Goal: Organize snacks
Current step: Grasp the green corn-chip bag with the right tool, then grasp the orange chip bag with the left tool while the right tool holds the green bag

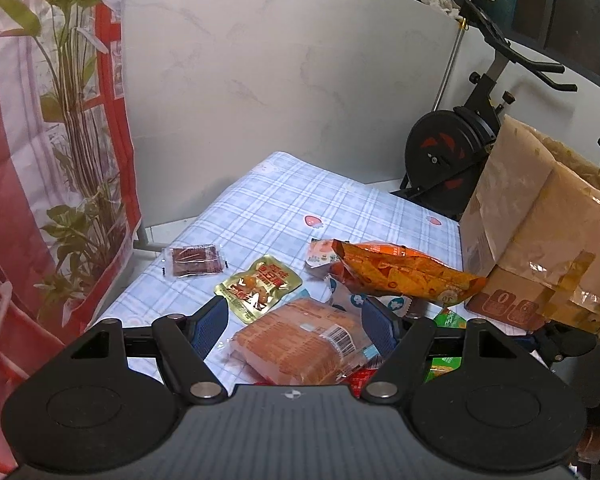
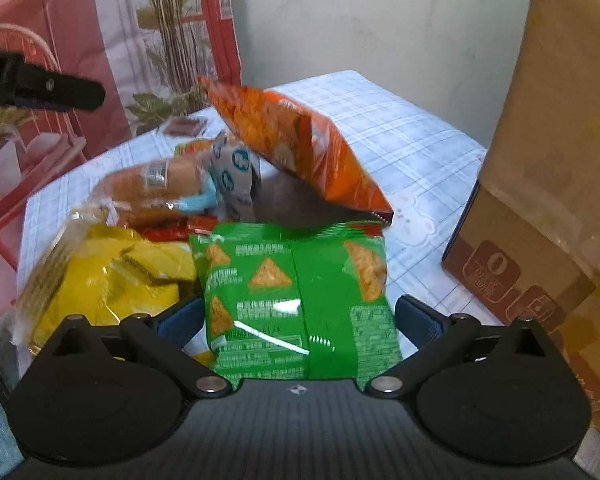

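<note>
- In the right wrist view, the right gripper (image 2: pixel 298 312) fills the bottom of the frame with its fingers spread as wide as they go; the green chip bag (image 2: pixel 300 300) lies between them, its sides close to the pads but not pinched.
- In the left wrist view, the left gripper (image 1: pixel 296 316) sits low centre, fingers well apart around the wrapped bread (image 1: pixel 300 344), with a gap on each side, so nothing is held.
- Just beyond, at mid-frame, the orange chip bag (image 1: pixel 404 270) leans on the heap; the gold pouch (image 1: pixel 258 286) and dark packet (image 1: pixel 194 260) lie loose to its left on the checked counter (image 1: pixel 284 200).
- The yellow bag (image 2: pixel 112 276) sits lower left.
- The cardboard box (image 1: pixel 536 216) stands at the right edge; I cannot see inside it.
- Judging by this scatter, the sorting looks barely begun, with nearly every snack left.
</note>
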Tool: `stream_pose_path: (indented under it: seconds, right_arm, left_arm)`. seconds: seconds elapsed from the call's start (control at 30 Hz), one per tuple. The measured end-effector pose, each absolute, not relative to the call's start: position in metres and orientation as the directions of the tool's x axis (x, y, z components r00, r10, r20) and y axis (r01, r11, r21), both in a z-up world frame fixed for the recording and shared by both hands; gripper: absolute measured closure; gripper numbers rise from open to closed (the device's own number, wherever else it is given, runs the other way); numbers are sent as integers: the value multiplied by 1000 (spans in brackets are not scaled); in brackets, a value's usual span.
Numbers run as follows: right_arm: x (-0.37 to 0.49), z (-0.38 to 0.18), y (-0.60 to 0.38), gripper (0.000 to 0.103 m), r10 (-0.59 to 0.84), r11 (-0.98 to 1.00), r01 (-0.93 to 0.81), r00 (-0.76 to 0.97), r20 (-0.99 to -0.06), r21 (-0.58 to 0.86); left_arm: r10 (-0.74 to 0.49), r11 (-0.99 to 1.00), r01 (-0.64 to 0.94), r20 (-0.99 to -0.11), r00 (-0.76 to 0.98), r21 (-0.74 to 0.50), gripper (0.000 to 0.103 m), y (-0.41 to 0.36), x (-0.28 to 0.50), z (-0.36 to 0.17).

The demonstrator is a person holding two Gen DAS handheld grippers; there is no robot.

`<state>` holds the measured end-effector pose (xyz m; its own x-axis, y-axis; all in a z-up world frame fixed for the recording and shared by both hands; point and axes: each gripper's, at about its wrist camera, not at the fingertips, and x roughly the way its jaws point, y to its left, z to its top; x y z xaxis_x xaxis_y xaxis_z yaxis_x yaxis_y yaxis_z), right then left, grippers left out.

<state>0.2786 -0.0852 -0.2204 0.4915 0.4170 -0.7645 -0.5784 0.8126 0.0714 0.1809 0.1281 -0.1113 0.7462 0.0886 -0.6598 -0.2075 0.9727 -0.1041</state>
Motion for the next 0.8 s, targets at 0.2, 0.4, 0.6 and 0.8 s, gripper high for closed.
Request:
stream_pose_path:
  seconds: [0.2, 0.4, 0.6, 0.8]
  right_arm:
    - [273, -220, -92, 10, 435, 827, -549, 491, -755, 119]
    - [262, -216, -105, 15, 433, 841, -524, 501, -749, 135]
    - [245, -212, -125, 21, 418, 870, -467, 534, -735, 156]
    - [226, -209, -146, 21, 375, 903, -406, 578, -725, 143]
  left_arm:
    - [87, 976, -198, -665, 742, -94, 27, 124, 183, -112]
    - [81, 979, -183, -663, 744, -86, 27, 117, 184, -109]
    - [74, 985, -158, -650, 756, -72, 27, 107, 186, -104]
    - [55, 989, -128, -641, 766, -69, 26, 101, 189, -101]
